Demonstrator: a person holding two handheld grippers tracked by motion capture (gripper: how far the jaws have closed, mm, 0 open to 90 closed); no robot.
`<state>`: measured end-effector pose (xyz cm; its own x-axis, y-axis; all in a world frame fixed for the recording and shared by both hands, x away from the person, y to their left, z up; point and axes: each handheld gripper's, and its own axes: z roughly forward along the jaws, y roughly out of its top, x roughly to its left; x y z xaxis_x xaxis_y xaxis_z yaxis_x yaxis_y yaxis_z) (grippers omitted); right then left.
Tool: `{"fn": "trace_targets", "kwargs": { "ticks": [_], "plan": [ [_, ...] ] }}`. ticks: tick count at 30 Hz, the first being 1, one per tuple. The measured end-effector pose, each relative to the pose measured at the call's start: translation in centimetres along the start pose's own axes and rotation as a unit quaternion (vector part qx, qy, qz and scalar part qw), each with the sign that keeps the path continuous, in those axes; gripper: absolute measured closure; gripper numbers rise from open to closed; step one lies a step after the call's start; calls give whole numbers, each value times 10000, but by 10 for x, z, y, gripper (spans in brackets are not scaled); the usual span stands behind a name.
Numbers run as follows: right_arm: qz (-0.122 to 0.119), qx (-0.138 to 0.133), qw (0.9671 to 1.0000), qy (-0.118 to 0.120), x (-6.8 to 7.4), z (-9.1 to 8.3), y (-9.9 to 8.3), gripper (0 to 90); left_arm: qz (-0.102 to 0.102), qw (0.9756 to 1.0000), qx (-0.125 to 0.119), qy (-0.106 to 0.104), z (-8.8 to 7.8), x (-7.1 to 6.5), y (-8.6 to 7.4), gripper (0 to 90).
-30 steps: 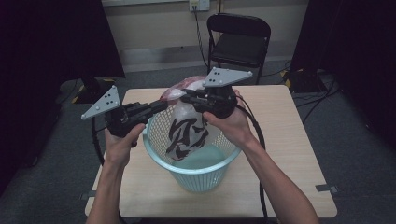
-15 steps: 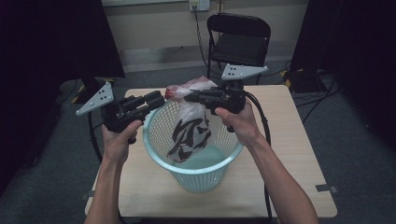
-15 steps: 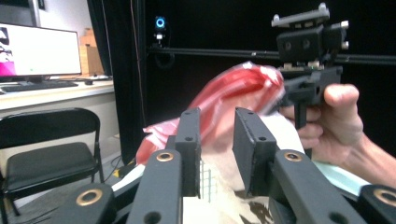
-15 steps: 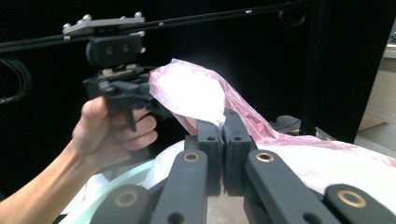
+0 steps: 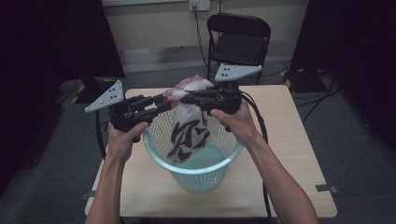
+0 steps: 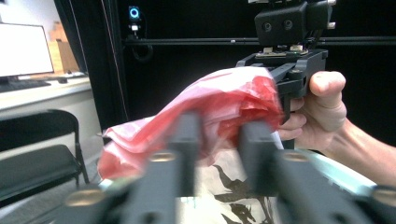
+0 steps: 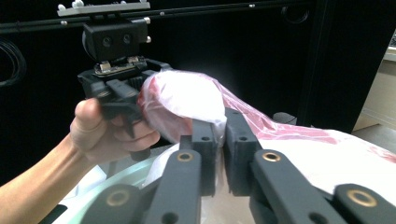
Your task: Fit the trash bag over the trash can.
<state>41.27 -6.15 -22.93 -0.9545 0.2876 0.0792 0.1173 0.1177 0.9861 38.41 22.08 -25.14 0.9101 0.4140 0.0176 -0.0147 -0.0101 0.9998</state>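
Observation:
A white plastic bag (image 5: 189, 130) with a red top and black print hangs into a pale green mesh basket (image 5: 196, 170) on the wooden table (image 5: 289, 140). My left gripper (image 5: 164, 99) meets the bag's red top from the left. Its jaws (image 6: 219, 121) have just been closing and flank a bunch of red film (image 6: 224, 93). From the right, my right gripper (image 5: 184, 97) holds the same top. Its jaws (image 7: 219, 121) have just eased open slightly and still pinch a thin fold of film (image 7: 187, 98). The two grippers face each other, almost tip to tip.
The basket stands near the middle of the table, a little towards the front. A black folding chair (image 5: 238, 42) stands behind the table's far edge. Cables lie on the floor at the right. Bare tabletop lies to the right of the basket.
The left gripper drew a little to the left half a second ago and has come back towards the bag. The bag still hangs into the basket.

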Motion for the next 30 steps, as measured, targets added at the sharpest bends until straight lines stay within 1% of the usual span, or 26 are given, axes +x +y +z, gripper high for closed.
{"fn": "trace_targets", "kwargs": {
  "ticks": [1, 2, 4, 5, 6, 7, 8, 9, 10, 11, 13, 14, 15, 16, 18, 21, 24, 25, 27, 30],
  "plan": [
    [-12, 16, 10000, -7, 1, 0, 0, 809, 4, 10000, -23, 14, -1, 1, 0, 838],
    [-46, 44, 10000, -46, 2, 0, 0, 738, -6, 10000, -32, 42, -2, 1, 0, 900],
    [-106, 16, 9997, -198, 5, -1, 0, 589, 5, 10000, 18, 85, -2, 2, -1, 900],
    [-146, 13, 9996, -229, 7, -1, 0, 549, 28, 9998, 93, 174, 0, 2, -2, 900],
    [-186, -12, 9995, -267, 9, 0, 1, 487, 53, 9997, 153, 183, 1, 2, -2, 900],
    [-206, -29, 9994, -293, 10, 0, 2, 458, 57, 9996, 195, 209, 3, 2, -3, 900],
    [-248, -31, 9991, -329, 11, 2, 3, 458, 87, 9994, 249, 240, 4, 1, -3, 900],
    [-261, -18, 9990, -361, 12, 3, 4, 465, 118, 9990, 324, 272, 6, 1, -4, 900],
    [-310, 1, 9989, -353, 14, 6, 6, 612, 151, 9987, 379, 294, 7, 0, -4, 900],
    [-379, -20, 9987, -347, 15, 7, 6, 704, 156, 9985, 396, 336, 6, 0, -5, 900],
    [-455, -44, 9983, -359, 17, 7, 7, 854, 117, 9986, 332, 388, 3, 2, -6, 900],
    [-442, -85, 9982, -392, 17, 6, 6, 893, 81, 9988, 278, 405, -1, 3, -7, 900],
    [-421, -122, 9982, -399, 16, 4, 6, 900, 49, 9988, 233, 430, -4, 4, -7, 900],
    [-394, -160, 9980, -463, 15, 2, 5, 900, 44, 9987, 221, 449, -6, 4, -7, 900],
    [-320, -222, 9979, -509, 12, -2, 3, 900, 49, 9984, 205, 522, -9, 5, -7, 900],
    [-318, -245, 9972, -628, 9, -11, 2, 900, 11, 9980, 66, 634, -19, 8, -7, 900],
    [-303, -292, 9957, -829, 5, -24, 0, 900, -31, 9973, 18, 734, -28, 11, -8, 900],
    [-304, -286, 9953, -869, 3, -28, -1, 900, -69, 9969, -34, 781, -32, 13, -9, 900],
    [-312, -251, 9946, -953, 0, -36, -4, 900, -81, 9964, -71, 845, -38, 14, -11, 900],
    [-259, -198, 9936, -1084, -5, -50, -14, 900, -138, 9955, -91, 936, -47, 18, -15, 900]
  ]
}}
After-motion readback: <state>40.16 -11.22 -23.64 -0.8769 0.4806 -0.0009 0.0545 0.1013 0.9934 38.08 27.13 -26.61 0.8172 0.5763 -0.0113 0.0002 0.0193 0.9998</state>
